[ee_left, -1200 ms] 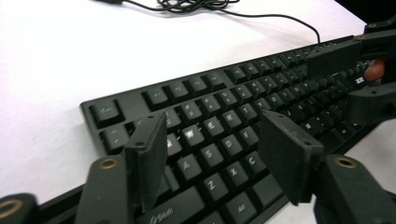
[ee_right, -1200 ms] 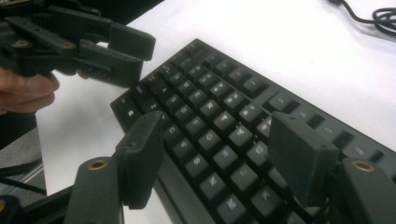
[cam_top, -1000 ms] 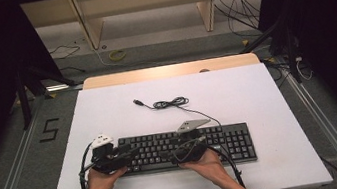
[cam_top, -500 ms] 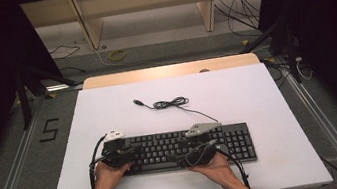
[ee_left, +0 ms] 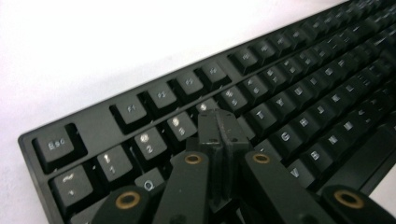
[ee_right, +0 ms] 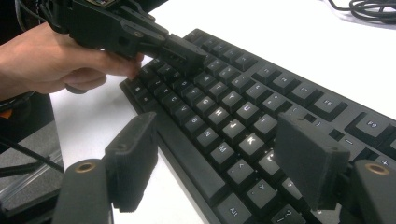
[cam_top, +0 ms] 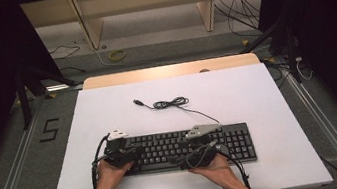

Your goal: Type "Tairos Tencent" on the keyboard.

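Note:
A black keyboard point(cam_top: 184, 147) lies on the white tabletop point(cam_top: 237, 94) near the front edge. My left gripper point(cam_top: 135, 154) is shut, with nothing between its jaws. Its joined tips point(ee_left: 219, 122) rest on the number row, close to the 3 and 4 keys. The same gripper point(ee_right: 187, 52) shows in the right gripper view, angled down onto the keys from a hand point(ee_right: 51, 60). My right gripper point(cam_top: 180, 162) is open over the letter keys point(ee_right: 222, 158), its jaws having widened a little, nothing between them. The keyboard's cable point(cam_top: 170, 103) lies coiled behind it.
The cable's USB plug point(cam_top: 136, 101) lies loose on the tabletop. A wooden strip point(cam_top: 168, 71) borders the table's far edge. Metal rails point(cam_top: 11, 173) run along the floor on both sides. Loose cables point(cam_top: 244, 7) and a yellow ring point(cam_top: 117, 55) lie on the floor beyond.
My left gripper has moved right from the keyboard's left end onto the keys, and its jaws have shut. The right gripper has stayed almost in place.

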